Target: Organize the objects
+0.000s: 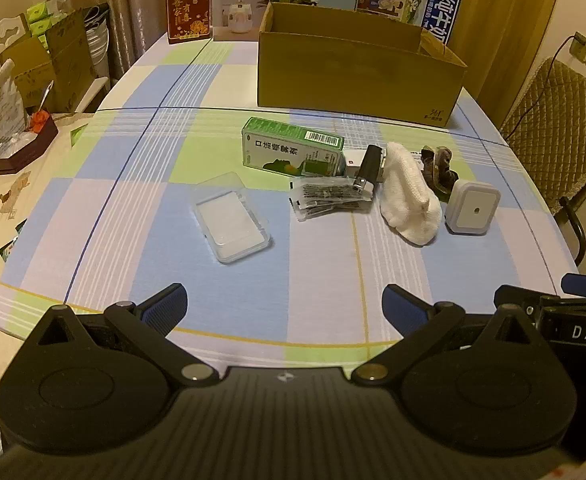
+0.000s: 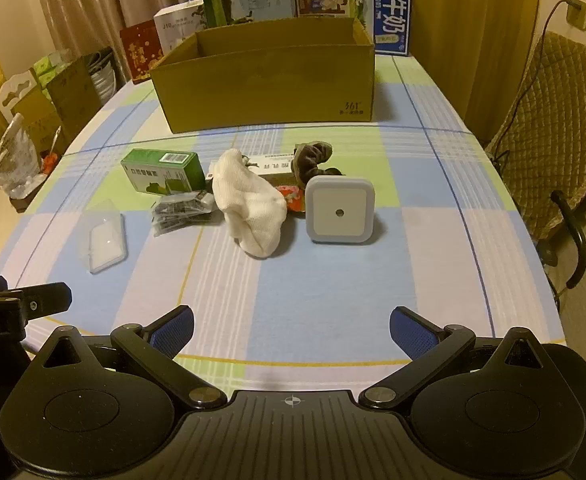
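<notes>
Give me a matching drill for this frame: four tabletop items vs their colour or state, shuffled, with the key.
Items:
1. cardboard box
2. medicine carton
3. plastic case
4. night light

Descriptions:
A. clear, lying flat, nearest the left gripper
B. white square face with a small dark dot in its middle
C. green, lying on its side, barcode on top
D. brown, open-topped, at the far side of the table

Pairs: 1-D, 2-C, 3-A, 4-B
</notes>
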